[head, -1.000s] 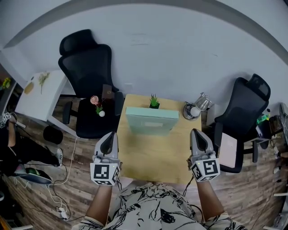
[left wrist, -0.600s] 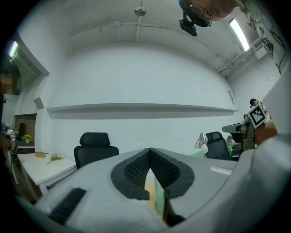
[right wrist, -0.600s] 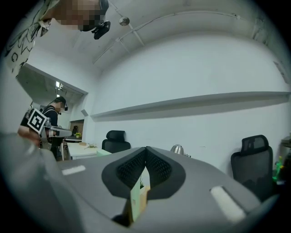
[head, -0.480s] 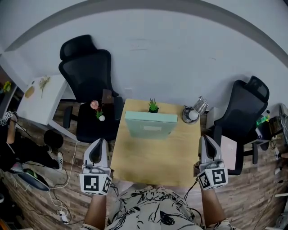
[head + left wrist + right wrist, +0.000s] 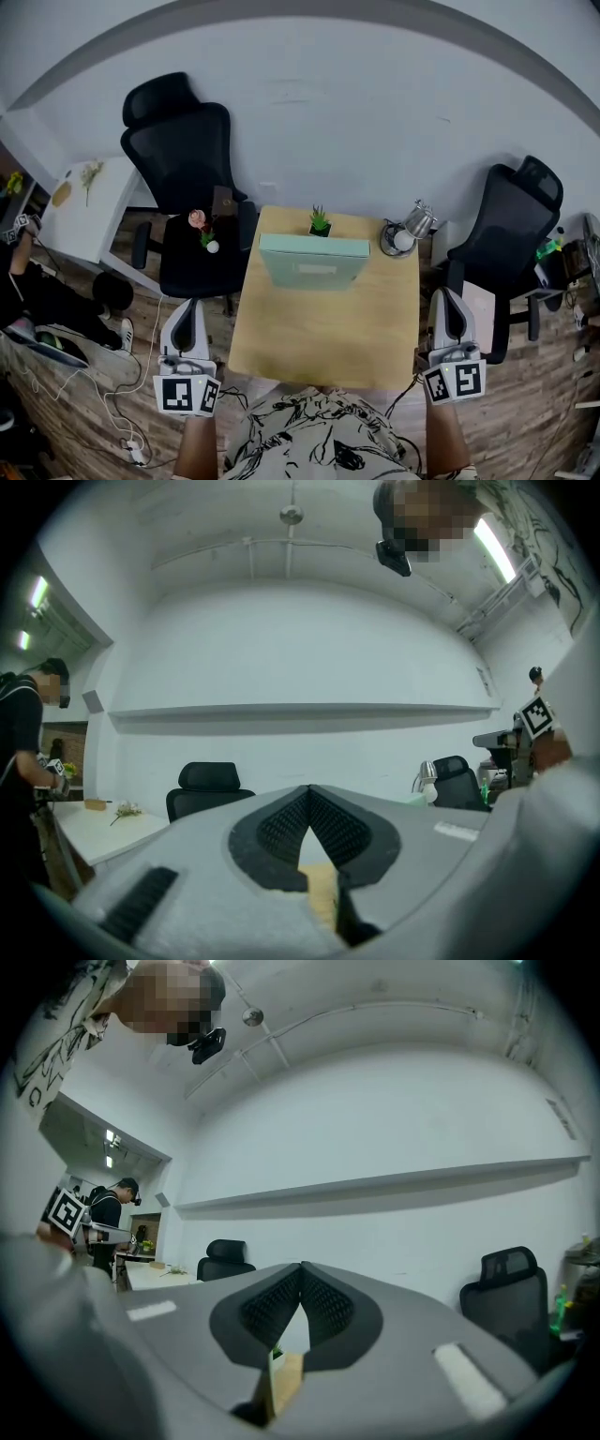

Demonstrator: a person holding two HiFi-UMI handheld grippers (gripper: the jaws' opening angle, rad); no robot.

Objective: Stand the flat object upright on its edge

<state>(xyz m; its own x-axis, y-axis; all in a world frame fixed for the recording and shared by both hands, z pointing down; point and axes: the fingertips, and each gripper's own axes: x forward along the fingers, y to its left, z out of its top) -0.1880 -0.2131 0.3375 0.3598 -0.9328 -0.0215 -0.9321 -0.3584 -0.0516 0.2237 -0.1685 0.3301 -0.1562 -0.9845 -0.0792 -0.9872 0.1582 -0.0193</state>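
Your left tongs (image 5: 187,307) hang off the near left corner of the counter (image 5: 319,328), over the wooden floor. Your right tongs (image 5: 449,298) hang off its near right corner. In the left gripper view the left tongs (image 5: 307,795) are pressed together at the tips with nothing between the ribbed pads. The right gripper view shows the same of the right tongs (image 5: 302,1269), which are also closed and empty. Both point away from you, about level.

The flat mint-green object (image 5: 314,266) stands on its long edge toward the far side of the counter. Its broad face is turned to you and its top edge shows as a narrow strip. It is well apart from both tongs.

A small potted plant (image 5: 320,221) sits just behind it. A desk lamp (image 5: 406,231) stands at the far right corner. A black office chair (image 5: 183,155) stands to the left of the counter and another black chair (image 5: 506,234) to the right.
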